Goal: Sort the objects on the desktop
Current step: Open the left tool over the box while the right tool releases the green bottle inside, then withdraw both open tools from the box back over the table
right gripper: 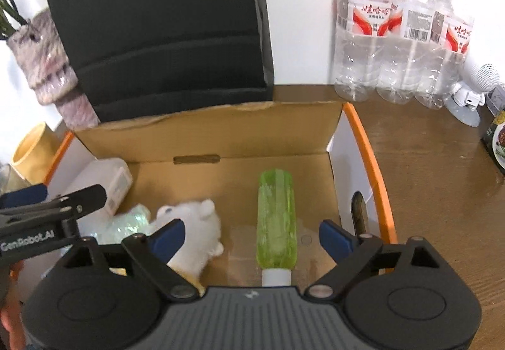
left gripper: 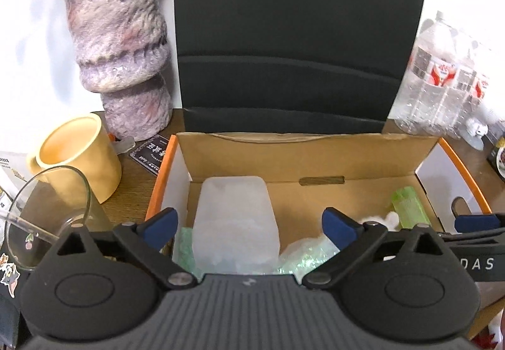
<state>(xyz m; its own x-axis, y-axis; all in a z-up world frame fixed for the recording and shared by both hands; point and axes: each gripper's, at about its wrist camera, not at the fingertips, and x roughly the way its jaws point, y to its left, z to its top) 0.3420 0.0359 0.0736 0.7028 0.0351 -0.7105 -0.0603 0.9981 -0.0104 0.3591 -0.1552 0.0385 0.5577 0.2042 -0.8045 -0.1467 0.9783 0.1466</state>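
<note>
My left hand-held gripper (left gripper: 249, 228) hangs over the near left end of the cardboard box (left gripper: 315, 157) with its jaws spread wide and nothing pressed between the pads; the translucent white plastic case (left gripper: 236, 220) stands inside the box directly below the gap. My right hand-held gripper (right gripper: 251, 238) is likewise released, jaws wide, and the green transparent bottle (right gripper: 277, 220) lies lengthwise on the box floor under it, white cap toward me. Neither pad touches its item, so I judge both things are already deposited.

The risks I see from here come from pulling out. The two tools sit close together over the box; the left one's fingers reach into the right camera's view at its left edge, so a careless sideways lift could knock them together. The green bottle is round and lies free, so a brush from a blue pad would roll it toward the white plush toy (right gripper: 195, 230) or the shiny crinkled wrapper (right gripper: 126, 223). The white case looks tipped against the left wall, though the fisheye makes that hard to be sure of; a nudge could topple it.

Outside the box on the counter (right gripper: 426, 179), the clear glass (left gripper: 47, 217) and the yellow mug (left gripper: 79, 157) stand just beside my left tool, and a wide swing left would hit the glass first. The water bottles (right gripper: 394, 34) at the right are well apart and light enough to fall if clipped
</note>
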